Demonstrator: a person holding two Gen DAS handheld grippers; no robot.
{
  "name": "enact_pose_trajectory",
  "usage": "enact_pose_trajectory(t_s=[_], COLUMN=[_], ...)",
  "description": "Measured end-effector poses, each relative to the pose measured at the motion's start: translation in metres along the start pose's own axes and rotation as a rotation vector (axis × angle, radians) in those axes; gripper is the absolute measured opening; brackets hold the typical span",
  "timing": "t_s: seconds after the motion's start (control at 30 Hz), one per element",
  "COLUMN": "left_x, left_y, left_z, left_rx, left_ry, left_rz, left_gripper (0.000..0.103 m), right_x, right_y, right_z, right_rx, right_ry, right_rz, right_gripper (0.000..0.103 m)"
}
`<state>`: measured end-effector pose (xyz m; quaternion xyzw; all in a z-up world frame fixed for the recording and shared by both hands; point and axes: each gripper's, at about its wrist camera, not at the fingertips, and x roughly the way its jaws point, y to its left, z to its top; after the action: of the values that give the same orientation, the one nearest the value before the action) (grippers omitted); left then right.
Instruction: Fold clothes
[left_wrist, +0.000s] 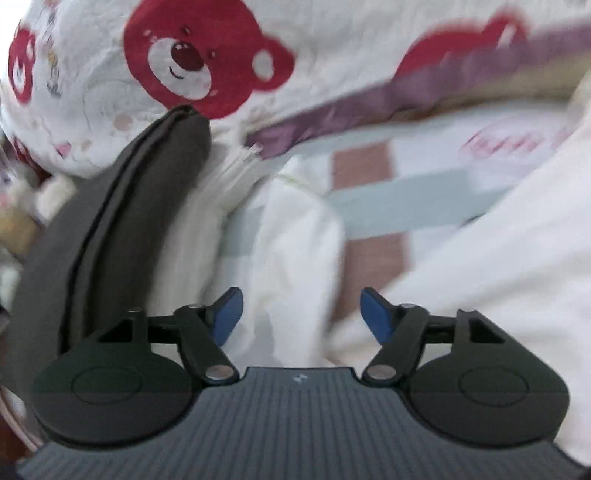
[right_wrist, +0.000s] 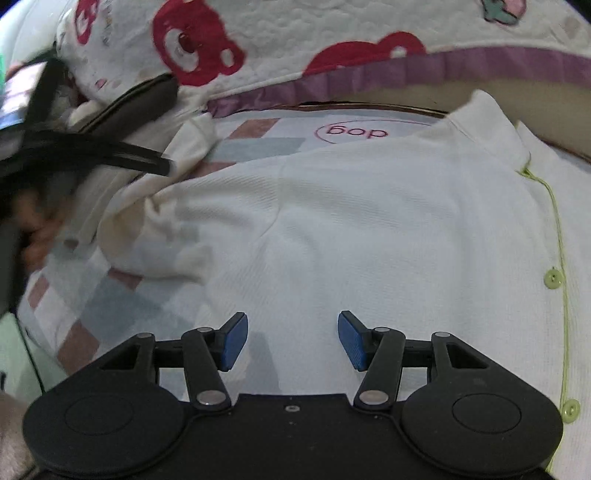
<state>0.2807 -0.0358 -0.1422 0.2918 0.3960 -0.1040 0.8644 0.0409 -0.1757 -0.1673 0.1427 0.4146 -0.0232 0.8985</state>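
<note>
A white button-up shirt (right_wrist: 369, 221) with lime green buttons (right_wrist: 553, 277) and stitching lies spread on a patchwork sheet (right_wrist: 110, 306). My right gripper (right_wrist: 293, 341) is open and empty just above the shirt's body. In the left wrist view my left gripper (left_wrist: 301, 317) is open and empty over the shirt's white sleeve (left_wrist: 295, 240); the view is blurred. The left gripper also shows as a dark blur at the left of the right wrist view (right_wrist: 92, 155), near the sleeve.
A white quilt with red bear prints (left_wrist: 203, 62) and a purple border (right_wrist: 406, 70) is bunched behind the shirt. A dark grey folded garment (left_wrist: 122, 221) lies at the left beside the sleeve. The sheet's edge (right_wrist: 33, 325) drops off at lower left.
</note>
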Motion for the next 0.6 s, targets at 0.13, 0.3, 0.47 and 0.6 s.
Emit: enact_pose_trajectory(t_s=[0.13,0.3,0.47,0.6], left_x=[0.035,-0.015,-0.111,-0.132], left_y=[0.012,0.054,0.133,0.172], left_z=[0.011,0.024,0.016,-0.019], left_rx=[-0.048,-0.144,-0.321,-0.442], left_ry=[0.075,-0.151,-0.472,-0.457], left_rz=[-0.014,0.094,0.237,0.207], left_gripper=[0.059,0.004,0.005,0.005], right_x=[-0.008,0.003,0.005,0.005], right_y=[0.002,0.011,0.018,0.014], right_z=[-0.007,-0.014,-0.021,-0.018], right_rx=[0.043,-0.003,-0.075,-0.065], right_ry=[-0.073,-0.032,-0.032,-0.031], right_rz=[-0.014,0.03,0.042,0.079], right_gripper=[0.06,0.06,0.062,0.062])
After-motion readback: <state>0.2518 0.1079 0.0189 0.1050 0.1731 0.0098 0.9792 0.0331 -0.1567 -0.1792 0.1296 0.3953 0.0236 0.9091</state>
